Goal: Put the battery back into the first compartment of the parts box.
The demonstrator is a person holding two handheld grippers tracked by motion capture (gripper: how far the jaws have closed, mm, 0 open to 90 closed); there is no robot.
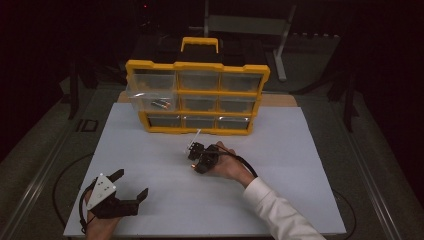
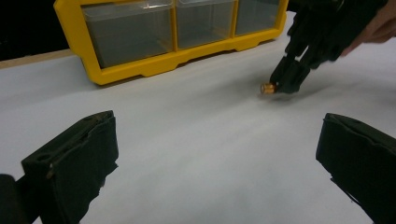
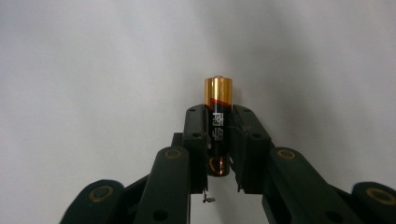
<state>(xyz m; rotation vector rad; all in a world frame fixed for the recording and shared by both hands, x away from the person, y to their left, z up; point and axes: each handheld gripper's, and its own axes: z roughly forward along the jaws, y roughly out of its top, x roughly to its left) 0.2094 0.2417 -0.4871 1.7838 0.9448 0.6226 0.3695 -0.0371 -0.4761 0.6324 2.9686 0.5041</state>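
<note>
the right tongs [image 3: 218, 135] pinch a cylindrical black-and-copper battery [image 3: 218, 109] low over the smooth white bench [image 1: 300, 150], near a yellow plastic organizer [image 1: 197, 97] with clear drawers. the left tongs [image 1: 131, 184] gape wide.

Right claw [image 3: 218, 140] clamping battery [image 3: 218, 116] over white tabletop [image 3: 93, 70]

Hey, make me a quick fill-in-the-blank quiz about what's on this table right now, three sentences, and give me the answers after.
1. The right gripper is shut on a ____.
2. The left gripper has its jaws ____.
3. The frame of the drawer organizer is coloured ____.

Missing words: battery; open; yellow.
</note>
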